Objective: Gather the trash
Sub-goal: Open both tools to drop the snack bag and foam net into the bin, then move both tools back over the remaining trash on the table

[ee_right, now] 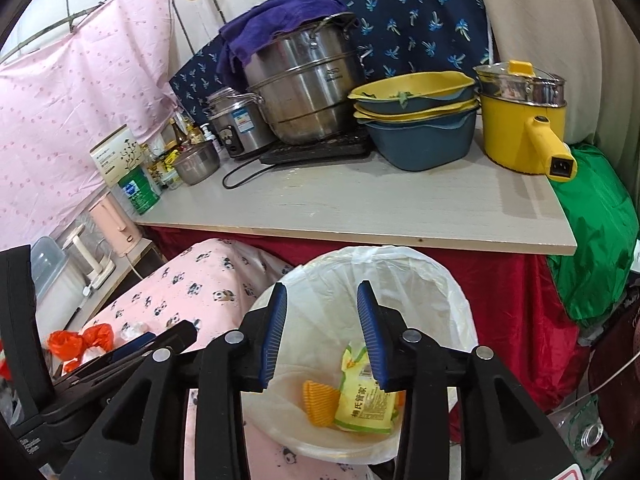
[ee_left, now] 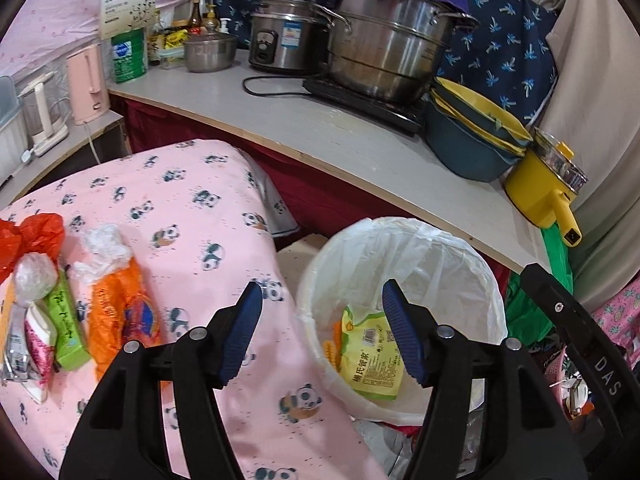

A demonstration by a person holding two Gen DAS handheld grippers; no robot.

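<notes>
Bin: white-lined, on floor betw. panda-print bed and counter; rim touching or just beside bed edge, can't tell which.
In bin: yellow-green snack packet plus orange ridged piece at the bottom.
Trash left to collect: all on bed, left side of left wrist view. Orange wrapper, green carton, pink-white sachet, silver packet, clear crumpled plastic, red bag, in 1 loose cluster.
Left gripper: spread wide, holding nothing; left finger over bed, right finger over bin mouth.
Right gripper: parted, nothing pinched; hangs over bin, pointing down into it.
Key relation: pile lies to left of left gripper, near; bin lies to its right. Right gripper is farther from the pile, w/ bin and the left tool betw.
Nearer arm: left, by my reading.
Nearest item: orange wrapper, just beside the left finger's side.
Long axis: wrapper and green carton both run roughly along the gripper's pointing direction, so closing across the short width looks natural w/o much wrist turn.
Next move, est.: left gripper shifts left and down onto orange wrapper.
Risk: thin film may slide on the cloth.
</notes>
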